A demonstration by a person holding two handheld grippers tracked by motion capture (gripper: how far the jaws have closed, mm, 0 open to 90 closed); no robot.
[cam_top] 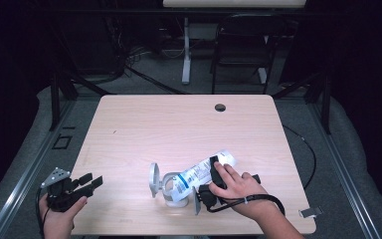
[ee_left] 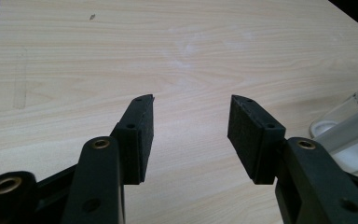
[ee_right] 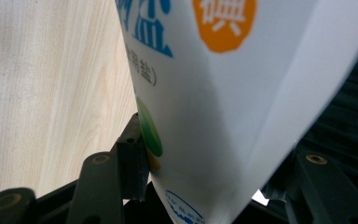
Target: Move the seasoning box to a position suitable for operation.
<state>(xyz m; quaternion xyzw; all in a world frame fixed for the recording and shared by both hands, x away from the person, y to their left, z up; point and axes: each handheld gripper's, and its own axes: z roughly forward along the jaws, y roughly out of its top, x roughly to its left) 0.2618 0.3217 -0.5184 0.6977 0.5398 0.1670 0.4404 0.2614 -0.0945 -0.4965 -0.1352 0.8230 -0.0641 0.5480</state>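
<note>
Right gripper (cam_top: 213, 174), held in the person's right hand (cam_top: 238, 186), is seen at about five o'clock on the bench (cam_top: 179, 124), its jaws set wide and pinching a white bag (cam_top: 201, 172) from both sides. In the right gripper view, the bag (ee_right: 223, 121) is pressed between the jaws, with the left jaw against its printed face.

Clear glass jar (cam_top: 171, 189) is set at about six o'clock on the bench, and the bag's lower end is tipped against or into its mouth; whether anything is inside the jar cannot be told. A white round lid (cam_top: 153, 180) is stood on edge just beside the jar, on its nine o'clock side.

The bag is laid slanting, its far end pointing toward two o'clock. It is white and smooth, printed with blue characters, an orange badge with white characters, a green dot and a blue ring mark.

Left gripper (cam_top: 82, 181) is held at eight o'clock by the bench edge, its jaws (ee_left: 191, 126) spread apart over bare wood with nothing between them.
</note>
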